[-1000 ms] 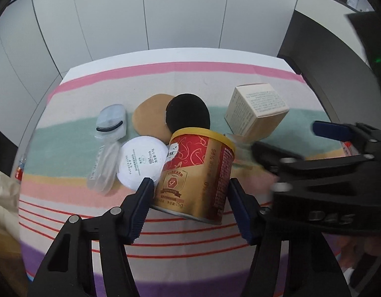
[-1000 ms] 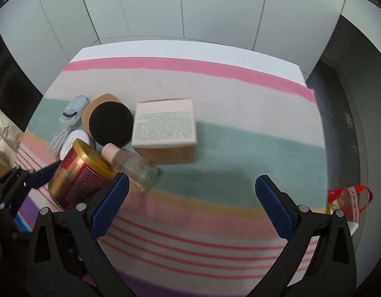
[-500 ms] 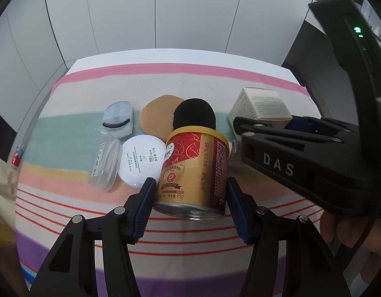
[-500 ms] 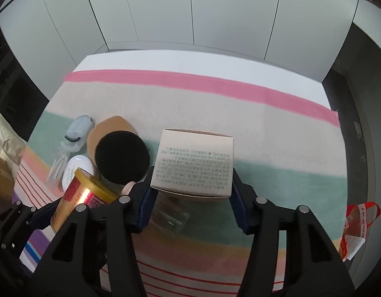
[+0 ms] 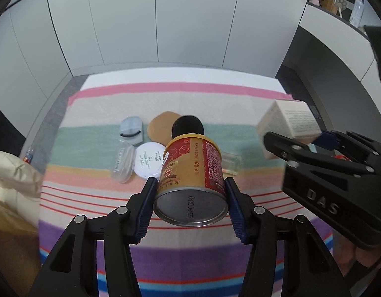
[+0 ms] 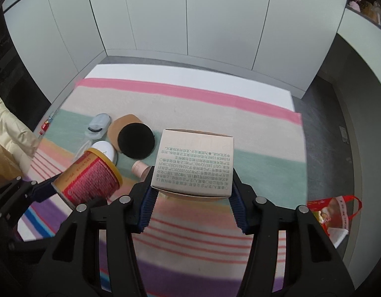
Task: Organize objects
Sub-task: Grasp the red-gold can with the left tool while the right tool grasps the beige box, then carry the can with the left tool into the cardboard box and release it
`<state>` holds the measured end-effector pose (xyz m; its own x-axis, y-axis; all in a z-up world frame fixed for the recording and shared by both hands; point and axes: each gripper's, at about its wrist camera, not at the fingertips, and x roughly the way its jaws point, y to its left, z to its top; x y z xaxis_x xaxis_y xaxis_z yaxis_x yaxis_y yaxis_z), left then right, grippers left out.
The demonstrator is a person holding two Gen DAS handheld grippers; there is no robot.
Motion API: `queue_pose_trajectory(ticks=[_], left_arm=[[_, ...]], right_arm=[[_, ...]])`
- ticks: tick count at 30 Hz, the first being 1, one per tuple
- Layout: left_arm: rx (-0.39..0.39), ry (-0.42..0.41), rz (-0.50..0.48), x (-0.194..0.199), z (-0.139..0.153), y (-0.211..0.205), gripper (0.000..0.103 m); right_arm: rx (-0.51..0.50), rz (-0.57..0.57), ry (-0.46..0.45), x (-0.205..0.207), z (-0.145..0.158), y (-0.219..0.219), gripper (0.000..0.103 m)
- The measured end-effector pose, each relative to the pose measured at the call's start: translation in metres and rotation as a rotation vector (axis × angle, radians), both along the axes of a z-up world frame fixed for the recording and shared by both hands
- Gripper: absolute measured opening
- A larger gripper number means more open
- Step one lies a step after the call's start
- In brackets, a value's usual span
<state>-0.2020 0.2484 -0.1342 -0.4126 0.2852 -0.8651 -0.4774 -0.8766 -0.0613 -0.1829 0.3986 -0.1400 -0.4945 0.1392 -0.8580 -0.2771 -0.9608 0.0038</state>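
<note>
1. Your left gripper (image 5: pixel 190 195) pinches one red-and-gold tin can (image 5: pixel 192 173) between its blue-padded fingers (image 5: pixel 147 208); the can is lifted off the desk and tilted, its metal base turned toward the camera and its yellow rim pointing away.
2. Your right gripper (image 6: pixel 191 198) clamps one beige printed carton (image 6: pixel 194 160) by its two side walls, held above the striped cloth (image 6: pixel 252 128) with the printed face up.
3. In the left wrist view the carton (image 5: pixel 289 126) shows at the right, raised, with the right gripper's black frame under it.
4. In the right wrist view the can (image 6: pixel 89 178) hangs at the lower left, leaning, gripped near its base.
5. On the cloth (image 5: pixel 103 133) you have one black round puff (image 5: pixel 188 126) lying partly over one tan puff (image 5: pixel 160 126).
6. One white round compact (image 5: pixel 149 159) sits just in front of the puffs, behind the can.
7. Two clear plastic cases lie left of it: one (image 5: pixel 132 130) with a dark curved item inside, farther back, and one (image 5: pixel 123 160) nearer, touching the compact.
8. One clear glass bottle (image 5: pixel 230 163) lies on its side right of the can; the right wrist view shows its pink cap (image 6: pixel 139 167) beside the carton.
9. One red bag (image 6: pixel 333 212) shows at the cloth's right edge.
10. One cream padded garment (image 5: pixel 10 173) lies at the left.
</note>
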Motion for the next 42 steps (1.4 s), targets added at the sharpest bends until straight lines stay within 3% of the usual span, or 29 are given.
queue_pose_trajectory(ticks=[11, 26, 36, 42], left_arm=[[0.005, 0.046, 0.011, 0.046, 0.056, -0.015, 0.054], [0.078, 0.066, 0.006, 0.107, 0.098, -0.049, 0.054], [0.149, 0.116, 0.033, 0.104, 0.126, -0.079, 0.054], [0.154, 0.105, 0.069, 0.095, 0.121, -0.099, 0.054]], right_arm=[[0.021, -0.021, 0.043, 0.063, 0.068, -0.011, 0.055], [0.014, -0.021, 0.086, 0.143, 0.115, -0.039, 0.055], [0.01, 0.021, 0.131, 0.141, 0.13, -0.054, 0.055], [-0.002, 0.052, 0.109, 0.13, 0.123, -0.07, 0.055]])
